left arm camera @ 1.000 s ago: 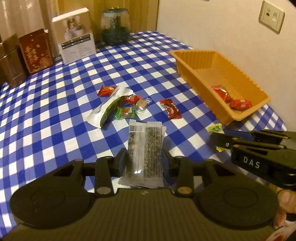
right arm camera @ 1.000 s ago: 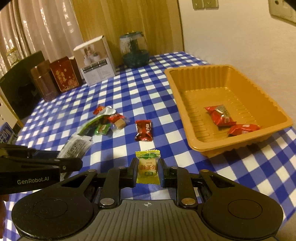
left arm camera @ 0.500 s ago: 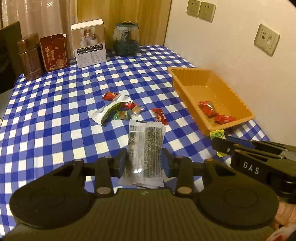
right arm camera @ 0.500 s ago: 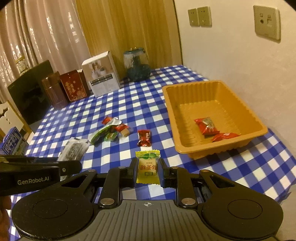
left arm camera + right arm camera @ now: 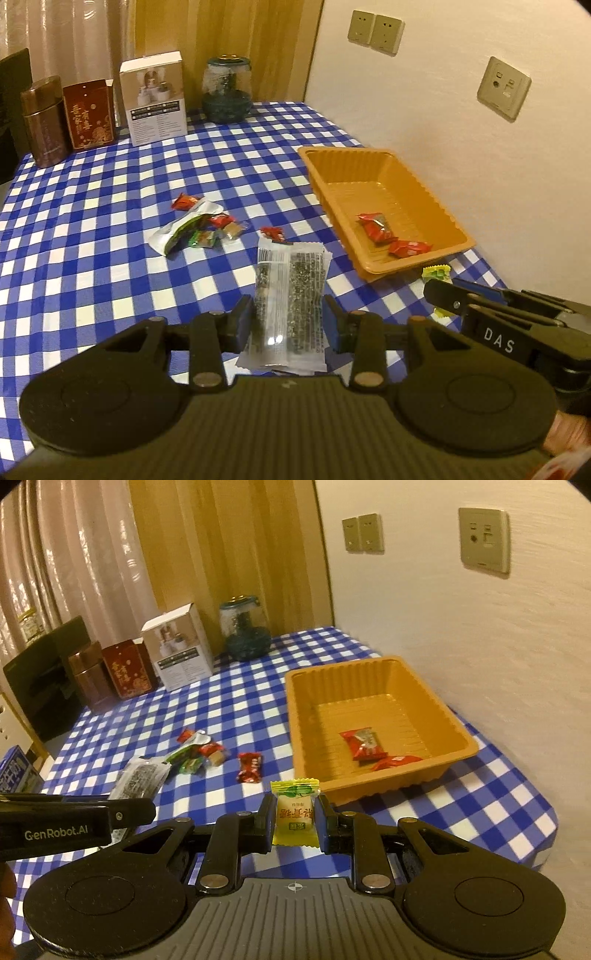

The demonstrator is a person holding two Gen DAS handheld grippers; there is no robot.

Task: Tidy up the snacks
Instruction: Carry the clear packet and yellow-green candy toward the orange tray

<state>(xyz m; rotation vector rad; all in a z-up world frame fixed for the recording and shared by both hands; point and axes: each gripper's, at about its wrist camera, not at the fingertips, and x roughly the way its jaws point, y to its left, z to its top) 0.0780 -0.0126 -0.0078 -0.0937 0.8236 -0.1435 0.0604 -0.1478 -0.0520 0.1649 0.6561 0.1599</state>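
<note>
Both grippers have risen: left gripper (image 5: 288,323) clamps the seaweed packet (image 5: 290,295), right gripper (image 5: 295,821) the yellow candy (image 5: 295,814).

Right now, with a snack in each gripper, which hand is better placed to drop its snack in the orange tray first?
Right, probably. The right gripper holds the yellow candy near the orange tray; the left gripper, holding the clear packet, looks farther away.

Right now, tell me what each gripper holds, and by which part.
The left gripper holds the clear seaweed-like snack packet by its lower half. The right gripper holds the yellow candy by its sides, mid-wrapper.
</note>
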